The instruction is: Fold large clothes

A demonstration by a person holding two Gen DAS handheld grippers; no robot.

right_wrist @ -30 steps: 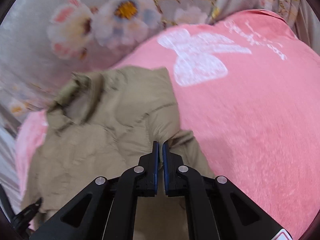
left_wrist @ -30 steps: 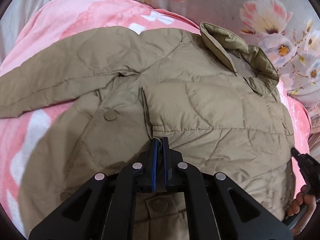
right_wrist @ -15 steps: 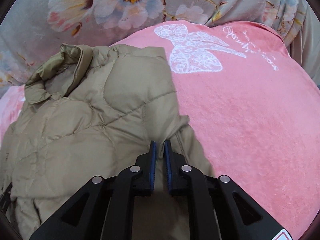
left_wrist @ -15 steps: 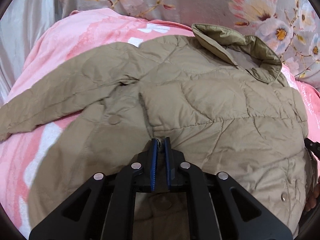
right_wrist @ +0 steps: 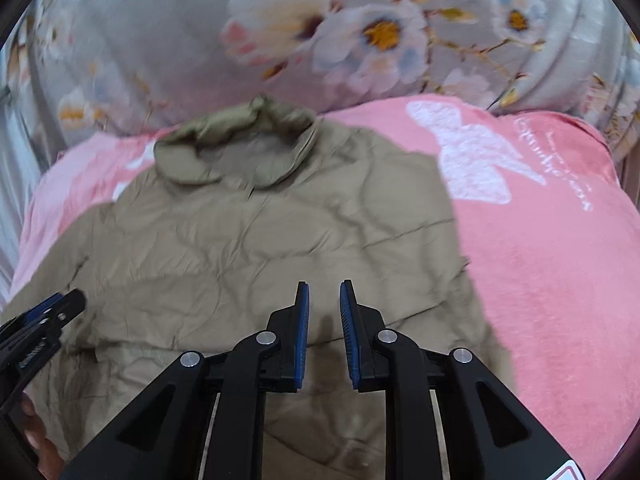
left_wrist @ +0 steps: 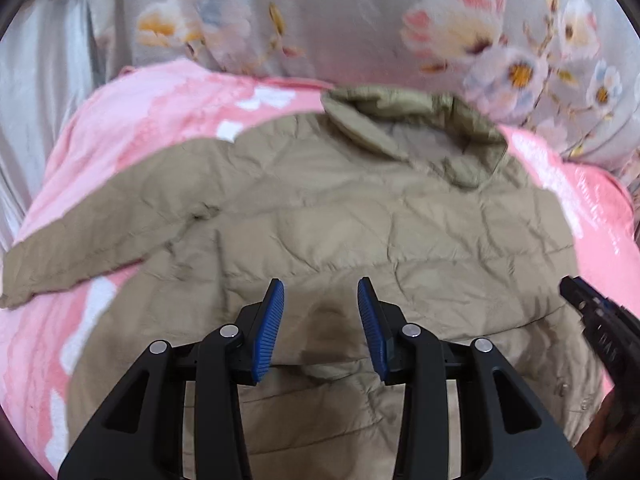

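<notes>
Left wrist view only: one sleeve (left_wrist: 76, 260) of the quilted khaki jacket (left_wrist: 360, 216), stretched out to the left across the pink blanket (left_wrist: 132, 128); the right gripper's tip (left_wrist: 588, 308) enters at the right edge.

Right wrist view only: a white butterfly print (right_wrist: 476, 160) and script on the blanket (right_wrist: 560, 280), right of the jacket (right_wrist: 248, 240); the left gripper (right_wrist: 48, 316) shows at the left edge, with what seems to be a fingertip (right_wrist: 32, 428) below it, blurred.

Jacket: lies front up on the blanket, collar (left_wrist: 416, 120) at the far end against floral grey fabric (left_wrist: 360, 20); surface puffy, creased, the right side folded in to a straight edge.

Left gripper (left_wrist: 320, 320): jaws have just been opening, blue pads well apart, nothing between them; it hovers over the jacket.

Right gripper (right_wrist: 323, 316): jaws have just been opening, a narrower gap, nothing gripped.
</notes>
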